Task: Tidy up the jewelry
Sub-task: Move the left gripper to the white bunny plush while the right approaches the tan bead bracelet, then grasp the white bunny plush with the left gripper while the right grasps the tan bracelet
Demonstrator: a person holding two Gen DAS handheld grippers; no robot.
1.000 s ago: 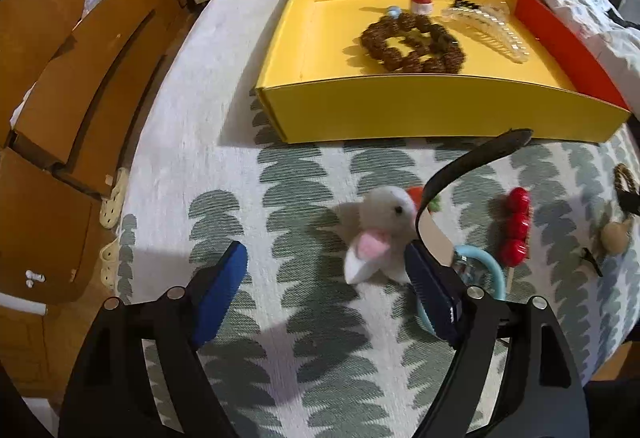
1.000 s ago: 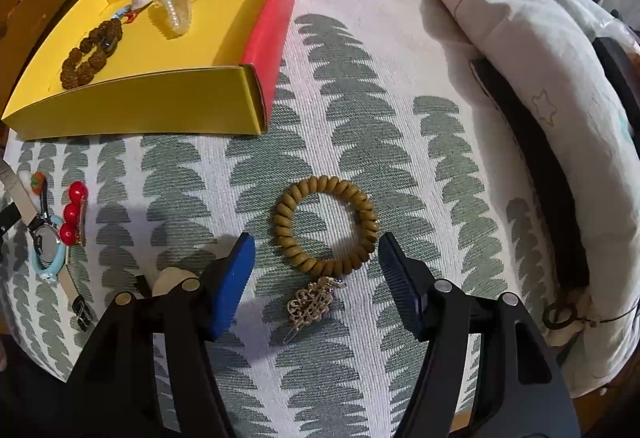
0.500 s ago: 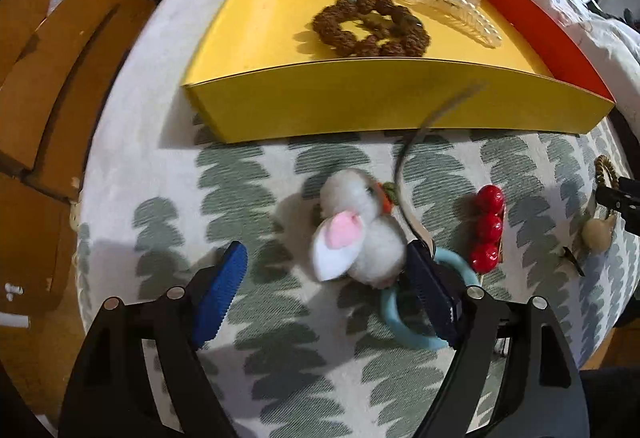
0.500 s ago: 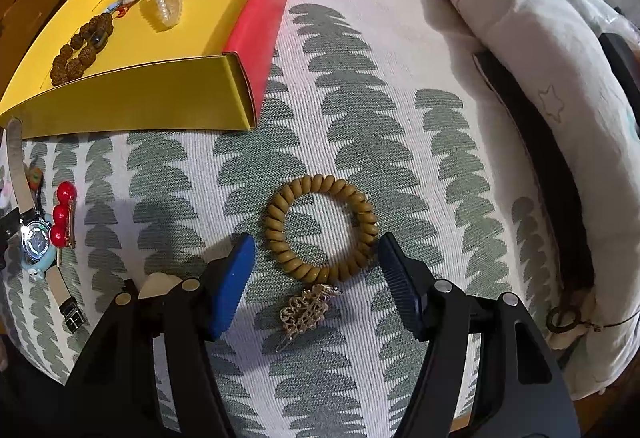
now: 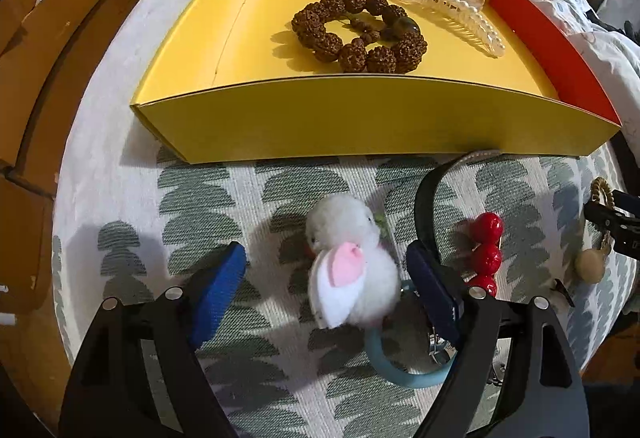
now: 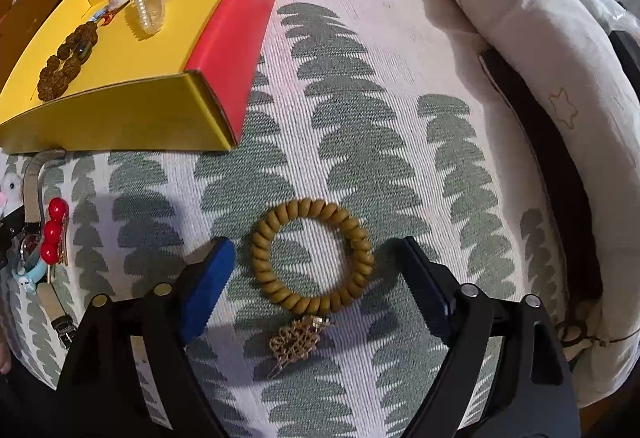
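White plush dominates the left wrist view: a rabbit hair clip (image 5: 352,270) lies on the patterned cloth surface (image 5: 240,198) between the pads of the left tongs (image 5: 326,280), which stand wide and grip nothing. The clip sits closer to the right pad. A watch with a light-blue case (image 5: 408,370) lies partly under the plush and under that pad, its dark strap (image 5: 426,198) curving up toward the yellow box (image 5: 360,118). Risk: closing here may pinch the strap together with the plush, dragging the watch along. A red bead clip (image 5: 486,250) lies just beside, apart from the tongs.

Right wrist view: the right tongs (image 6: 318,280) stand wide, astride a tan coiled bracelet (image 6: 312,256) that rests flat on the cloth. A gold filigree charm (image 6: 296,340) lies at the ring's near edge (whether attached or merely touching cannot be determined). Risk: squeezing a springy ring across its width may deform it and let it slip out, or the charm may snag the weave. Several pieces already lie in the box.
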